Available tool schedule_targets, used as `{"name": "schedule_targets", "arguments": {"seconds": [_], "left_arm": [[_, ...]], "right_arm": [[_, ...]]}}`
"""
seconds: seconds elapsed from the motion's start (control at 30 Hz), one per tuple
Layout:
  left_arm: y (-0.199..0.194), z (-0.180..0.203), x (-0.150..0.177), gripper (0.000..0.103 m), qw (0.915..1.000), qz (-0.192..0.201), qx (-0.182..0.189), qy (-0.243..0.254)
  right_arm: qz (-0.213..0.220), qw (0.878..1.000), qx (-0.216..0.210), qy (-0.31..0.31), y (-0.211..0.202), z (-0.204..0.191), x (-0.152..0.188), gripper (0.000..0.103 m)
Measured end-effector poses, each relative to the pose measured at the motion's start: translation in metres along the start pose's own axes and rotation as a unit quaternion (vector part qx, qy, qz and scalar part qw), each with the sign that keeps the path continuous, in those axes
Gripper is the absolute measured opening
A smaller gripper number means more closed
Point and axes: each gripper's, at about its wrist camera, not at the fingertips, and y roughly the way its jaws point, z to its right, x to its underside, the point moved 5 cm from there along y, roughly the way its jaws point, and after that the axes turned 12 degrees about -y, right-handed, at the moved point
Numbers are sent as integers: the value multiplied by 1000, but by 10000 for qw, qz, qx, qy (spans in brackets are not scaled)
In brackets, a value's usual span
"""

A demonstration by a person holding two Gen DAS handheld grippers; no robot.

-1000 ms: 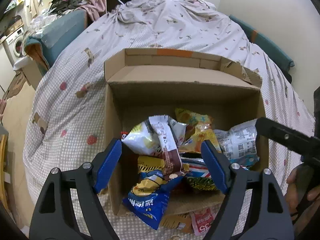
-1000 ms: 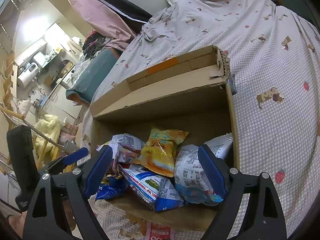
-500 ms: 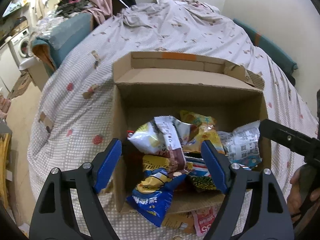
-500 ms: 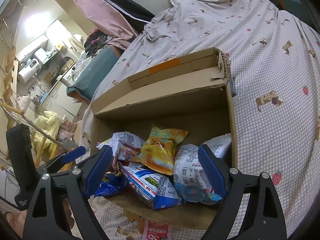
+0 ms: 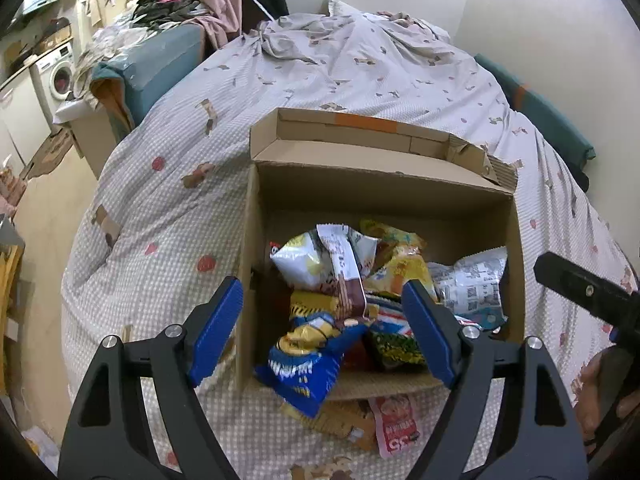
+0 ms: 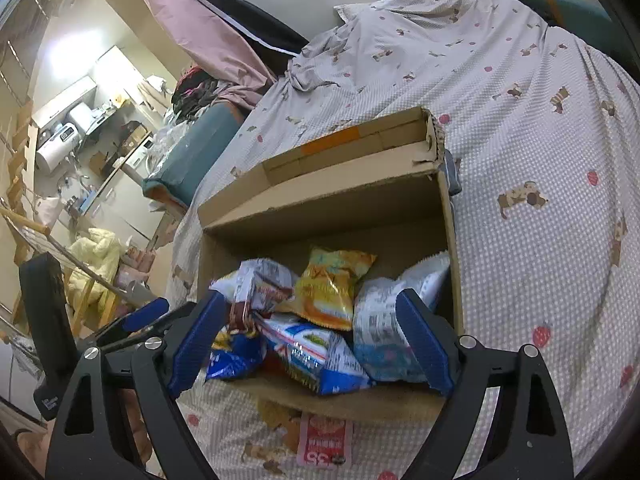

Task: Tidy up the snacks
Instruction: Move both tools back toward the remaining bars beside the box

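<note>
An open cardboard box (image 5: pixel 376 192) (image 6: pixel 328 208) sits on the bed and holds several snack bags. A blue and yellow bag (image 5: pixel 308 360) hangs over its near edge; a yellow bag (image 6: pixel 332 288) and a white bag (image 6: pixel 384 320) lie further in. A pink packet (image 5: pixel 396 424) (image 6: pixel 326 436) lies on the bed in front of the box. My left gripper (image 5: pixel 320 328) is open above the box's near left part, holding nothing. My right gripper (image 6: pixel 312 336) is open over the near edge, also empty. The right gripper's finger (image 5: pixel 580 288) shows at the right of the left wrist view.
The bed has a grey dotted cover (image 5: pixel 168 208) with wide bare areas left, right and behind the box. A teal cushion (image 5: pixel 156 68) and a clothes pile lie at the bed's far left. A washing machine (image 5: pixel 56 76) stands beyond, on the floor side.
Both grippers have drawn back and up a little from the box, so it looks smaller and shifted right in the left wrist view. The jaws keep the same width.
</note>
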Motion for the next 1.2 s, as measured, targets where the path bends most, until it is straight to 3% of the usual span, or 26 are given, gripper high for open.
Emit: {"name": "schedule_targets", "arguments": {"seconds": [0.23, 0.7, 0.77, 0.8, 1.07, 1.2], "left_arm": [[-26, 4, 13, 79, 9990, 304, -120, 289], [-64, -14, 55, 82, 9998, 153, 77, -34], [-67, -18, 63, 95, 9999, 99, 54, -88], [-68, -18, 67, 96, 9999, 83, 52, -61], [-69, -27, 98, 96, 9997, -236, -102, 38], [-61, -34, 107, 96, 9987, -441, -273, -11]], "right_arm": [[-75, 9997, 130, -183, -19, -11, 19, 90], [-499, 9985, 228, -96, -50, -19, 81, 90], [-626, 9977, 260, -27, -51, -18, 92, 90], [-673, 9974, 250, -4, -52, -18, 98, 90], [-1337, 9901, 164, 397, -51, -9, 152, 90], [-2012, 9780, 196, 512, -35, -2, 182, 90]]}}
